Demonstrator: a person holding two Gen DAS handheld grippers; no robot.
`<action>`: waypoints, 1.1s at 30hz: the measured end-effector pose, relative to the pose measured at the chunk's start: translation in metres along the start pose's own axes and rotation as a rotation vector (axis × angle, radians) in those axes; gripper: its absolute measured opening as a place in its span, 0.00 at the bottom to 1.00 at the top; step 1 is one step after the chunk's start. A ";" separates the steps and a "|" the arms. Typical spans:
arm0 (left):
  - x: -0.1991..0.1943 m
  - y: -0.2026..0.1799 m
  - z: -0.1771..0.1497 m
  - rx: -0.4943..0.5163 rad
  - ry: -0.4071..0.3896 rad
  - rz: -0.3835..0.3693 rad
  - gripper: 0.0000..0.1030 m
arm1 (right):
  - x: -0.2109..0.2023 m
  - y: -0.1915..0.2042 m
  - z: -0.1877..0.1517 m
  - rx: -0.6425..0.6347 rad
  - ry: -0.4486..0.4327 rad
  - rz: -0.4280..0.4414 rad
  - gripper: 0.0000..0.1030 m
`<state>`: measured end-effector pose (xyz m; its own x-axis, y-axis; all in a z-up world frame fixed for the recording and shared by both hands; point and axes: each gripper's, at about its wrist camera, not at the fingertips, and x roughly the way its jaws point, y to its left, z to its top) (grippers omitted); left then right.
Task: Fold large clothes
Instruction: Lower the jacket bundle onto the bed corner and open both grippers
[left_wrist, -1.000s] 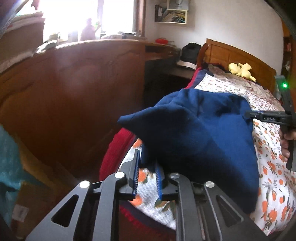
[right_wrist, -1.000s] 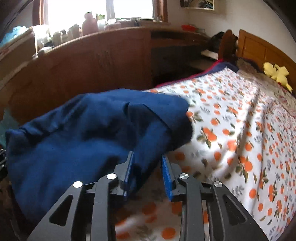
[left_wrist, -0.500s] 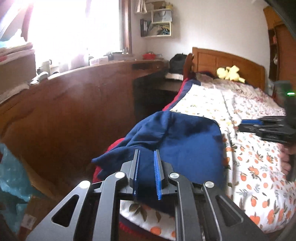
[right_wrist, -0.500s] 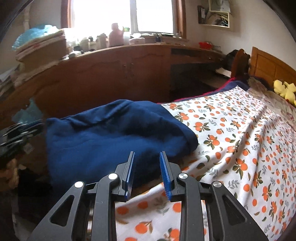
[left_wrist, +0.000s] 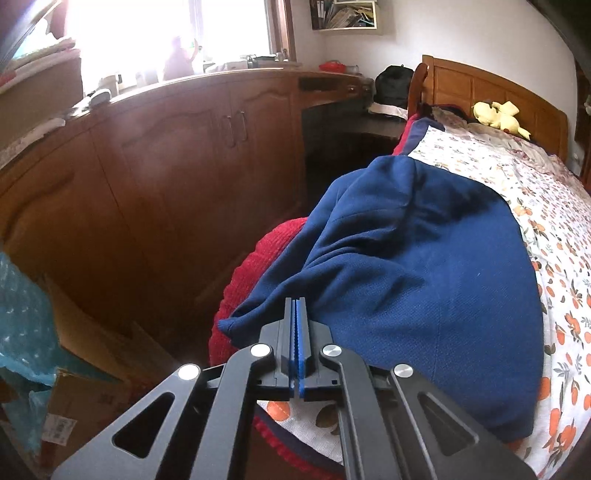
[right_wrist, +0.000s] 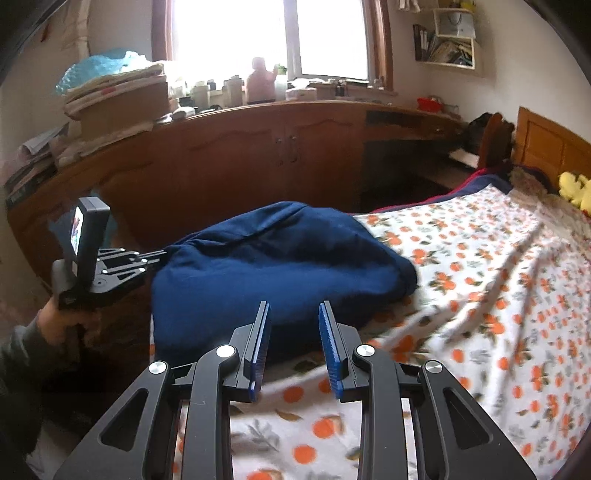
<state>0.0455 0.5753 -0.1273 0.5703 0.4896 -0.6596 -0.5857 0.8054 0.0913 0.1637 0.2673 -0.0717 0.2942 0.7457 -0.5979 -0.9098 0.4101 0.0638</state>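
A large navy blue garment (left_wrist: 424, 266) lies bunched on the bed's near corner, over the orange-print sheet (left_wrist: 554, 229). My left gripper (left_wrist: 296, 306) is shut, its tips at the garment's near left edge; whether cloth is pinched between the pads is hidden. In the right wrist view the garment (right_wrist: 280, 254) lies ahead of my right gripper (right_wrist: 293, 314), which is open and empty just above the sheet (right_wrist: 480, 288). The left gripper (right_wrist: 110, 269) shows there at the garment's left end.
A long wooden cabinet (left_wrist: 166, 158) runs along the left of the bed. A red blanket (left_wrist: 266, 254) hangs off the bed's side. A cardboard box (left_wrist: 85, 369) and teal plastic (left_wrist: 22, 314) sit on the floor. A yellow plush toy (left_wrist: 498, 114) lies by the headboard.
My left gripper has shut and come to the garment's left edge. My right gripper let go of the garment, opened wider and drew back. The garment settled onto the bed.
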 end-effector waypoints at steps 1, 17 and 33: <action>0.002 0.000 -0.001 0.001 0.006 -0.003 0.02 | 0.009 0.004 0.000 0.003 0.006 0.012 0.24; -0.014 -0.005 0.000 -0.029 -0.043 -0.023 0.03 | 0.083 0.046 -0.007 -0.008 0.108 0.026 0.22; -0.131 -0.062 0.005 -0.042 -0.227 -0.053 0.98 | -0.093 0.007 -0.021 0.001 -0.123 -0.115 0.72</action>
<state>0.0097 0.4623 -0.0429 0.7131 0.5132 -0.4776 -0.5721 0.8197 0.0267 0.1240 0.1899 -0.0330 0.4301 0.7522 -0.4991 -0.8678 0.4969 0.0012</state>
